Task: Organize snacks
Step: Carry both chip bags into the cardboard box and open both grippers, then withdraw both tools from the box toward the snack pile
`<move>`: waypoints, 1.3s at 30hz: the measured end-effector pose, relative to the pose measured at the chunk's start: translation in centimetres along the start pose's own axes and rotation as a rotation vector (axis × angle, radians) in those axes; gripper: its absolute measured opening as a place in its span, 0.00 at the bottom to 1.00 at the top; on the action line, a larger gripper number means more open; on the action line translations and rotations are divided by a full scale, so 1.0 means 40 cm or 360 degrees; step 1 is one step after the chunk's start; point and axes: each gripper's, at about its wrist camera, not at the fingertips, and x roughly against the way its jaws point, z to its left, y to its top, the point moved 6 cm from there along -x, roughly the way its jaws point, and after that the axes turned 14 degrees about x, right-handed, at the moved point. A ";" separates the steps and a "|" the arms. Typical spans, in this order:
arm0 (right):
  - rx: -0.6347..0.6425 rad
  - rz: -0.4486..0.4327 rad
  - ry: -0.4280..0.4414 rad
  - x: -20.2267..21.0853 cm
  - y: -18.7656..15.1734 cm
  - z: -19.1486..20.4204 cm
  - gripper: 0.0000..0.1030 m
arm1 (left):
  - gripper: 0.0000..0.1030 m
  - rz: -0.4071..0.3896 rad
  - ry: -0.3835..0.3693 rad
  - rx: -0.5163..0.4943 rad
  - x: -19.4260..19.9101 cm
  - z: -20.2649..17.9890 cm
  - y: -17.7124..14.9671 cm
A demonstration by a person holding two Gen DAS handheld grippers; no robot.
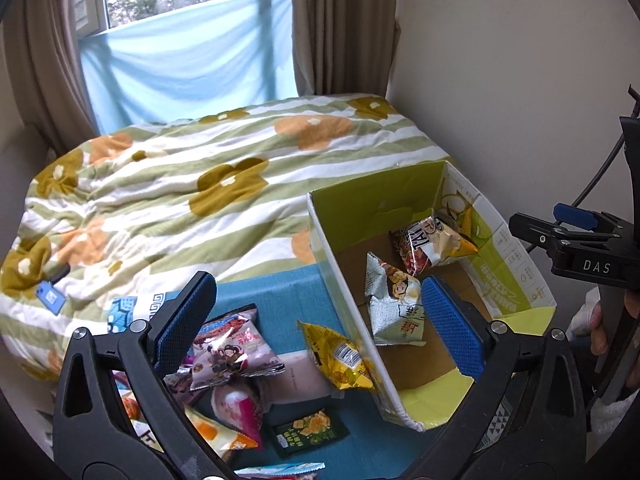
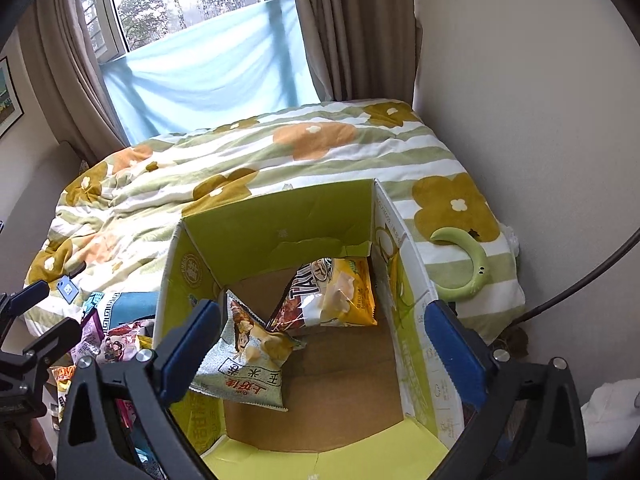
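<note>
Right gripper point(image 2: 320, 352) spread wide above cardboard box point(image 2: 280, 216), nothing gripped. Pale green snack bag point(image 2: 248, 360) and yellow chip bag point(image 2: 340, 296) lie inside box. Left gripper point(image 1: 320, 320) wide open, empty, straddling box's left wall; loose snack packets point(image 1: 228, 352) left of box on blue cloth point(image 1: 280, 292).

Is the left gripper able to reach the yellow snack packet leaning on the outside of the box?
Probably yes. The left gripper is open, and the yellow packet lies uncovered between its fingers' line, against the box wall, nothing over it.
</note>
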 end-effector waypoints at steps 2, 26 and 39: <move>0.0011 -0.0038 -0.0005 0.044 -0.003 0.002 0.99 | 0.99 -0.0033 -0.0001 0.0012 0.047 0.000 -0.008; 0.0279 -0.0282 0.0309 0.328 -0.198 0.279 0.99 | 0.99 -0.0238 0.0416 0.0335 0.503 0.300 -0.343; 0.0352 -0.0238 0.0478 0.312 -0.276 0.471 0.99 | 0.99 -0.0087 0.0443 0.0437 0.490 0.510 -0.494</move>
